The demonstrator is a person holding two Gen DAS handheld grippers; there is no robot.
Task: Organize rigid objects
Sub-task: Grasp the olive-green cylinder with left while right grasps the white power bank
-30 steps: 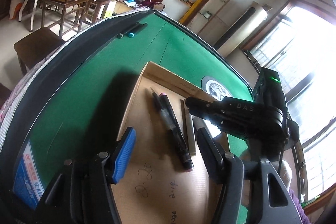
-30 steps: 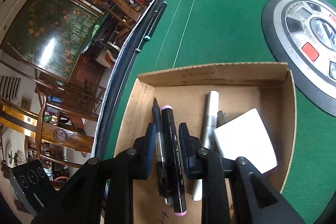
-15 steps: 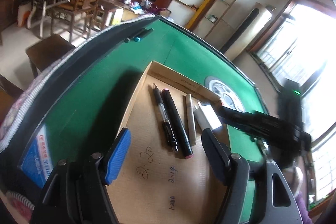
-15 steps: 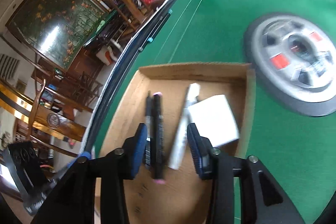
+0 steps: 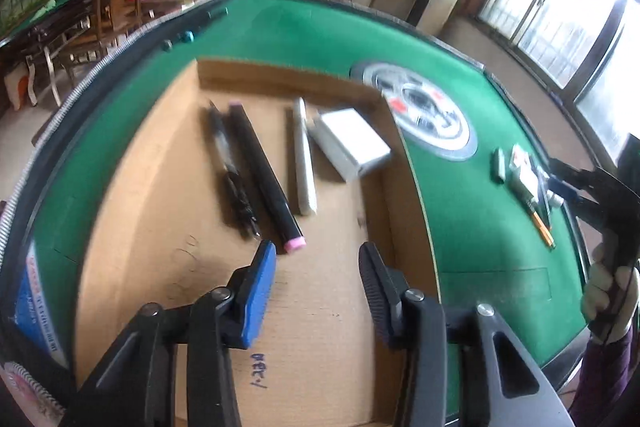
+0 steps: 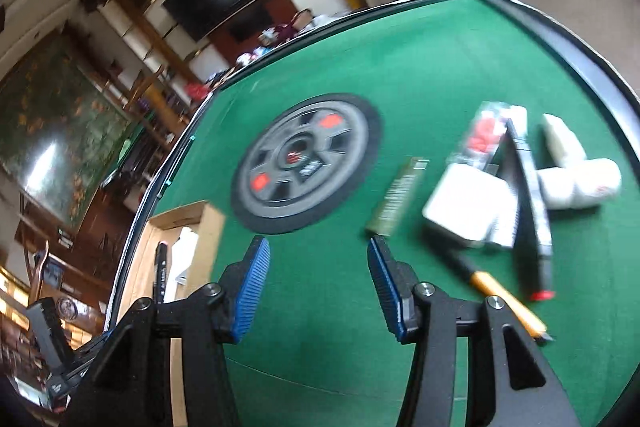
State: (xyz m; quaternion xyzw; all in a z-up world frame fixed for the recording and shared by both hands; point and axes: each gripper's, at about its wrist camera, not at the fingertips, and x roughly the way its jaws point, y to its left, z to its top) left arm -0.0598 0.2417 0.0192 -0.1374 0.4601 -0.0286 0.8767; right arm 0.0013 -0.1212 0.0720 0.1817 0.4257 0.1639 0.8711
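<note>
Cardboard box [image 5: 280,79] holding three pens, one white block [image 5: 354,139], both tools empty

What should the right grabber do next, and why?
Probably reach forward and right to the pile of loose things and close on one, maybe the black marker lying on top. The right gripper is open and holds nothing, hovering over bare green felt, while the cardboard box already holds pens and a white box. The pile is blurred, so the easiest pick is uncertain.
</note>
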